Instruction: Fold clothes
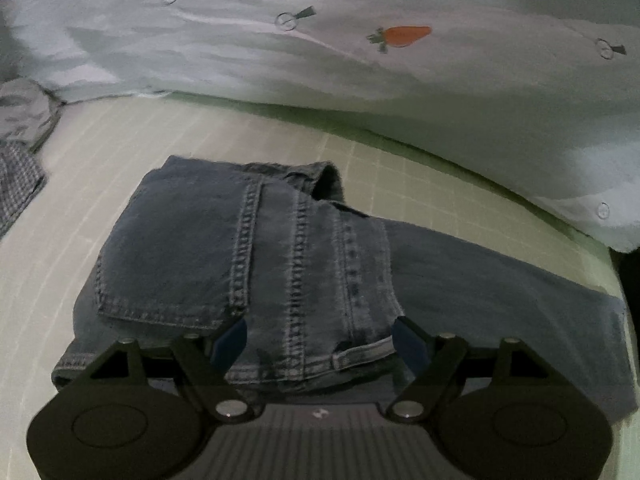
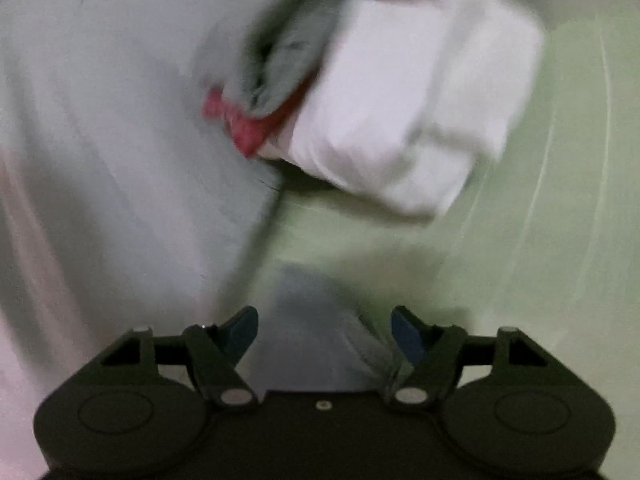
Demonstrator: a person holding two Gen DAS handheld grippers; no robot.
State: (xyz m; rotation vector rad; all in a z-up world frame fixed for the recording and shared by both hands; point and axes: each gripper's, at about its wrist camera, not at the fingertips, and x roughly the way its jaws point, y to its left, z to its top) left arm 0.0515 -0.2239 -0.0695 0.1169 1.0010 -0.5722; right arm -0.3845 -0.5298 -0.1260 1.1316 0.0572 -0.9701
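Observation:
In the left wrist view, folded blue jeans (image 1: 280, 264) lie on a pale green checked sheet (image 1: 120, 152). My left gripper (image 1: 320, 340) is open, its blue pads on either side of the jeans' near waistband edge, not clamped. In the right wrist view, which is motion-blurred, my right gripper (image 2: 324, 334) is open over a bluish denim edge (image 2: 312, 304) that lies between the fingers. I cannot tell whether it touches the cloth.
A white duvet with a carrot print (image 1: 400, 36) lies behind the jeans. Checked and grey clothes (image 1: 20, 152) sit at the far left. In the right wrist view a stack of folded white cloth (image 2: 400, 112) with red and grey pieces (image 2: 256, 92) lies ahead, white bedding (image 2: 100, 120) to the left.

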